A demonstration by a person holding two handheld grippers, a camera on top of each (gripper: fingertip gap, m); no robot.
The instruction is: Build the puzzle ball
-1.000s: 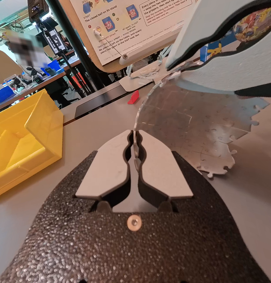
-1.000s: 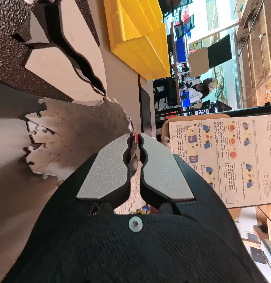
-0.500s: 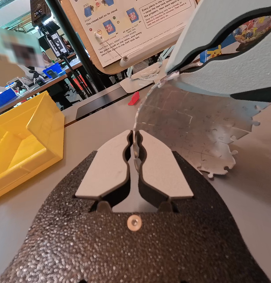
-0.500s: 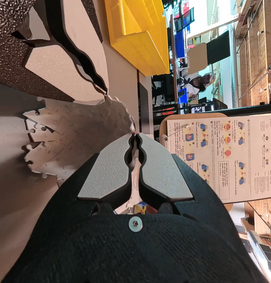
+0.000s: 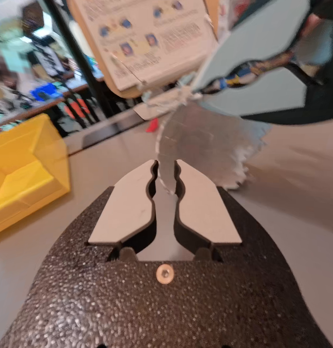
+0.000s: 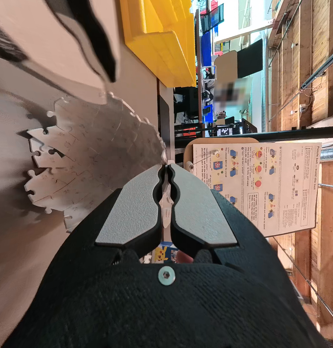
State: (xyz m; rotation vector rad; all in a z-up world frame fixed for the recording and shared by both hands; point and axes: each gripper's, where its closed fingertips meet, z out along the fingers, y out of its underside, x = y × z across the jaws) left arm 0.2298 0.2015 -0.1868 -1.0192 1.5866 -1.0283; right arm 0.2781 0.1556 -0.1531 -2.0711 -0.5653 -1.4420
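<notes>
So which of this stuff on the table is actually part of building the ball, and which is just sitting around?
Part of the job:
- curved puzzle shell, pieces already joined
- right gripper, pinching the shell's edge
- left gripper, fingers parted around the shell's rim

Just lying about:
- yellow bin
- instruction board
- small red piece

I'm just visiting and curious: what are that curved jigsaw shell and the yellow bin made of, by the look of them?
The curved puzzle shell looks like thin rigid plastic, matte silvery-grey inside: it holds its curve, with crisp interlocking tabs. The yellow bin seems moulded plastic, smooth and slightly glossy, with uniform colour and sharp folds.
</notes>
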